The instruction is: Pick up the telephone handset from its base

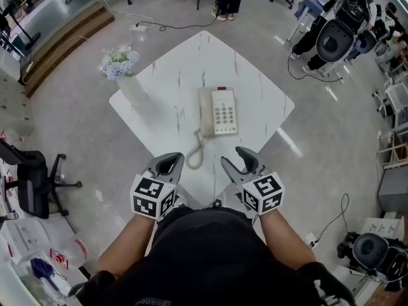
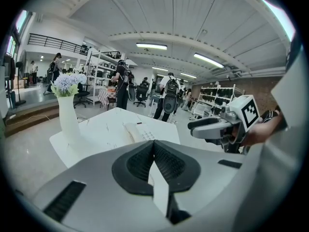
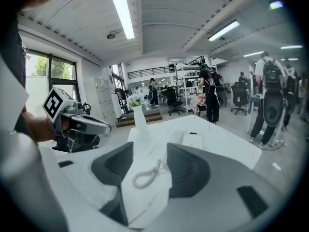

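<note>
A cream telephone [image 1: 224, 111] sits mid-table on the white marble table [image 1: 255, 75]. Its handset [image 1: 205, 113] lies in the cradle on the left side of the base. The coiled cord [image 1: 194, 155] trails toward the near edge. My left gripper [image 1: 171, 164] hovers over the near table edge, left of the cord, its pads meeting with nothing between them. My right gripper [image 1: 242, 161] hovers to the right of the cord, jaws apart and empty. In the right gripper view the cord [image 3: 147, 175] and the phone [image 3: 192, 140] show beyond the gap of that gripper [image 3: 148, 153]. In the left gripper view the phone [image 2: 137, 132] lies ahead of the left gripper [image 2: 154, 144].
A white vase with pale flowers [image 1: 131, 85] stands at the table's left corner. Around the table is grey floor with cables, a black office chair [image 1: 32, 180] at the left, more chairs and standing people at the far side.
</note>
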### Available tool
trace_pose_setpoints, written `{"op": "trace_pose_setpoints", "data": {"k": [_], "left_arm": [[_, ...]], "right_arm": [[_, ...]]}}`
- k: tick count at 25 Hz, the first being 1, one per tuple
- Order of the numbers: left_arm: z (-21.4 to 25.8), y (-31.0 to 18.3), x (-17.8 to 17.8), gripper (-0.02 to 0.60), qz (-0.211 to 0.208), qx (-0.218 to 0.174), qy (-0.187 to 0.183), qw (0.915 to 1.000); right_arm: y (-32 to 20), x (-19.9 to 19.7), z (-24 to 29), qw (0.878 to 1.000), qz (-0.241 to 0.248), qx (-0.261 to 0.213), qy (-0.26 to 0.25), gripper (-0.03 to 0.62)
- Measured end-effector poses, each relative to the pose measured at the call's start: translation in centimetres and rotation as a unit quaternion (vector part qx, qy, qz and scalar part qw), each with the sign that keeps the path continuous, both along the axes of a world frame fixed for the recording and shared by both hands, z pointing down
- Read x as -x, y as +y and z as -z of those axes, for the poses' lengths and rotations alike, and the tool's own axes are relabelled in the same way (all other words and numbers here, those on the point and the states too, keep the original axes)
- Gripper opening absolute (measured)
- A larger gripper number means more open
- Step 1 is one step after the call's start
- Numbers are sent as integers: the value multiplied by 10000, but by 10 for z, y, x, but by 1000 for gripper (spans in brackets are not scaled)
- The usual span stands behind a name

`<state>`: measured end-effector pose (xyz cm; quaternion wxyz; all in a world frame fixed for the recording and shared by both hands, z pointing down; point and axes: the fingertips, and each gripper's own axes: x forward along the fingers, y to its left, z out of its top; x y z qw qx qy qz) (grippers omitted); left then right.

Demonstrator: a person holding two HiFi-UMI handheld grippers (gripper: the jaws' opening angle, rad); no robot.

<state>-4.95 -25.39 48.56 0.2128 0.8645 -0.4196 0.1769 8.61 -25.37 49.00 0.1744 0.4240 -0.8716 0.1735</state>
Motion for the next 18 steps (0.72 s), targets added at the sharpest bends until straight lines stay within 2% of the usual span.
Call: {"op": "trace_pose_setpoints", "data": {"k": [8,18], "left_arm": [[-3,0,13,2,156,18,66,9999],[-10,2,39,3,390,87,138,9991]], "right_arm": [[-15,5,-4,10000,-13,71,65,213],[-68,23,-26,9993,-39,252,276,213]]}}
